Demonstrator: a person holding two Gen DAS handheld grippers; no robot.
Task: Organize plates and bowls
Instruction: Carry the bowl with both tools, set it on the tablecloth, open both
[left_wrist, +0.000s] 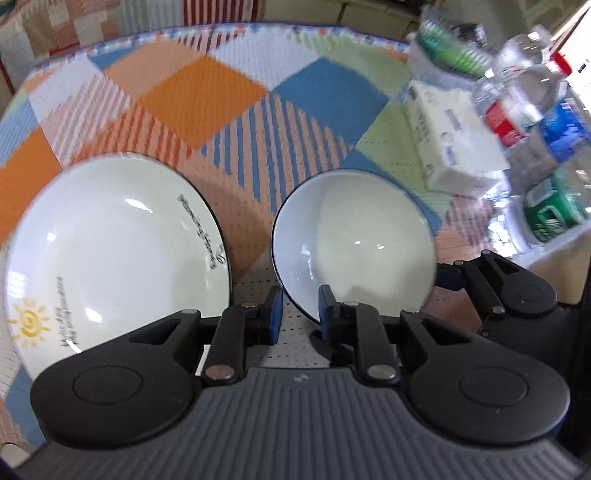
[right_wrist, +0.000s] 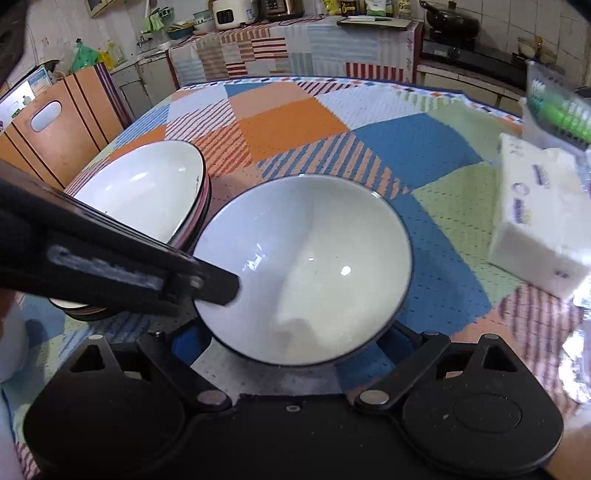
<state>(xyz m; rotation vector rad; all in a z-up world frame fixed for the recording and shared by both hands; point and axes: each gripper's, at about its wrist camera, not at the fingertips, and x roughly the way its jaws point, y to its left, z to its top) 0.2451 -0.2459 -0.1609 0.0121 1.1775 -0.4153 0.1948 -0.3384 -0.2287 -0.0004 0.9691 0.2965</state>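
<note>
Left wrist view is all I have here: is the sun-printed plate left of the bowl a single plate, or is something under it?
Observer: In the right wrist view, that plate tops a stack. Several more rims show beneath its edge.
Operator: And the right gripper? I only glimpse it beside the bowl.
Observer: Its jaws stand wide apart, one on each side of the bowl's near underside. The bowl hides their tips, so I cannot tell if they grip.
Operator: Where is my left gripper relative to the bowl?
Observer: One finger reaches over the rim into the bowl.
</note>
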